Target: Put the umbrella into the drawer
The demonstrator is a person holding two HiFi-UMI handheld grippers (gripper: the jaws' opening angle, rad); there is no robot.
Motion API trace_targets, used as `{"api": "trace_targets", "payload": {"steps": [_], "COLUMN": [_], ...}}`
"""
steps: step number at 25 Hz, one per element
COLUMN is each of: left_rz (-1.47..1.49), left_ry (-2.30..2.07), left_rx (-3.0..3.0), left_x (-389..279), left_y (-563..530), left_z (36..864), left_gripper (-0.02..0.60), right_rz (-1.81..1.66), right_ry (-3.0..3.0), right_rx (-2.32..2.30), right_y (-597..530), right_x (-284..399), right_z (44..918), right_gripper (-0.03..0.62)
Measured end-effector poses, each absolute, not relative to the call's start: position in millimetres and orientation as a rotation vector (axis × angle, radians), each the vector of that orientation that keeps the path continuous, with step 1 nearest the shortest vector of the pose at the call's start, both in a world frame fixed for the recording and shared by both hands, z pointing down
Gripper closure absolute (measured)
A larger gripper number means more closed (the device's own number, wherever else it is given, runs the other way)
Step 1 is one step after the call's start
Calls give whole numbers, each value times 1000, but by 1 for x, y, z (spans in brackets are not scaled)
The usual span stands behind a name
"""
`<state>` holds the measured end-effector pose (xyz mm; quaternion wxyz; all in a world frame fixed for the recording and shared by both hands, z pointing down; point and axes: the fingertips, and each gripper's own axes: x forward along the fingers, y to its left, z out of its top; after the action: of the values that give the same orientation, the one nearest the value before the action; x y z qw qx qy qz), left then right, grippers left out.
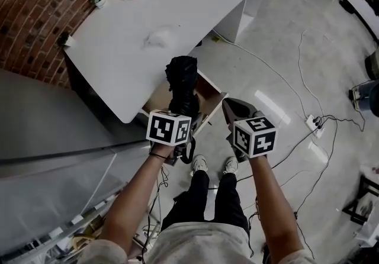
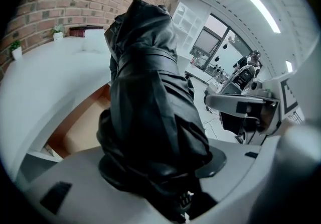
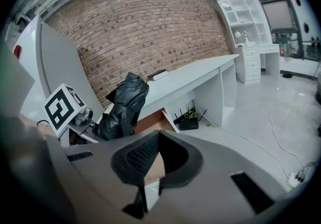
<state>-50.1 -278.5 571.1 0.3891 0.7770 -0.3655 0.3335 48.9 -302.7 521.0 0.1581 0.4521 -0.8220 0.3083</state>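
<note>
Step in hand: the umbrella (image 1: 182,82) was being carried to the drawer (image 1: 210,96). By my reading this was the approach just ahead of placing, as the umbrella was not yet inside.
Left claw (image 2: 160,168): clamped on the lower end of the folded black umbrella, its jaws kept well apart by the bunched fabric between them.
Right claw (image 3: 159,135): jaws together with nothing between them. It hung just beside the left claw, on the side toward the open floor.
Umbrella, relative to the claw: it rose out of the left claw's jaws, away from the person and toward the edge of the white worktop (image 1: 177,14), filling most of the left gripper view.
Umbrella, relative to the drawer: it hung over the drawer's open mouth and clear of it. No part looked to be resting on the drawer's bottom or walls.
Drawer: it stood pulled out from under the worktop. What showed of its wood-coloured inside was bare.
Next move calls for: probably tipping the umbrella flatter so that its length fits under the worktop edge, setting it on the drawer bottom, and only then parting the jaws.
Likely snag: loose folds could catch on the drawer wall.
</note>
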Motion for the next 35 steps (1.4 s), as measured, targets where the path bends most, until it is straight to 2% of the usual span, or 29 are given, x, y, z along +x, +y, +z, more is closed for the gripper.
{"api": "trace_targets", "payload": {"steps": [24,35], "left_rz": [1094,1084], "left_ry": [-982,-1058], "left_rx": [1733,1618], "left_x": [-94,-116], "left_y": [-304,-325], "left_z": [707,754], "left_gripper": [339,337], "right_rz": [879,863], "right_ry": [-2443,-2450], "right_rx": [1013,933], "right_y": [-334,-344], "right_x": [17,7], "right_z": [626,656], "right_gripper": [591,591]}}
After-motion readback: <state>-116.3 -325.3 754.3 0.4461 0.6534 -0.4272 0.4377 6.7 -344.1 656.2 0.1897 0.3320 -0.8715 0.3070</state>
